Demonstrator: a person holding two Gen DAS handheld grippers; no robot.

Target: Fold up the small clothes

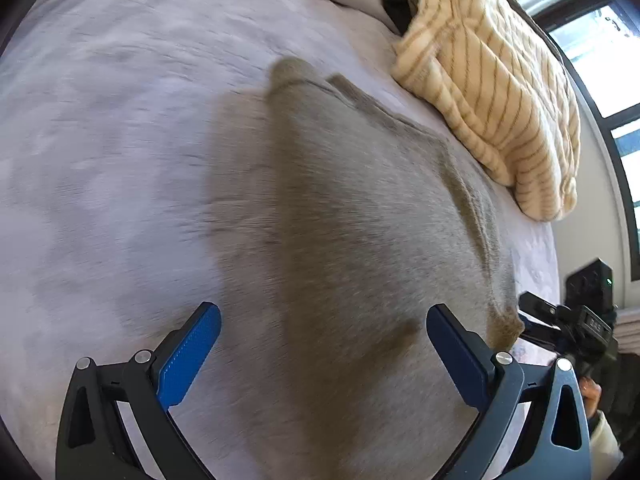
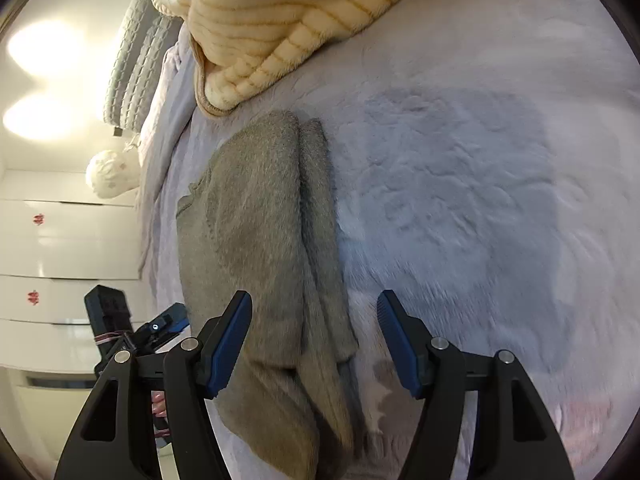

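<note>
1. Left gripper hangs spread, empty, over the grey garment at frame centre
2. Right gripper spread too, straddling its folded edge, likely lining up a grab

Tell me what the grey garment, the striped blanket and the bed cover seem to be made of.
Grey garment: probably a knit or brushed fleece, matte, with a short fuzzy nap. Striped blanket: plush, thick ribbed pile, cream with tan lines, likely fleece or coral velvet. Bed cover: pale lilac short-pile plush; brush marks show in its nap. Fibre content cannot be told.
</note>
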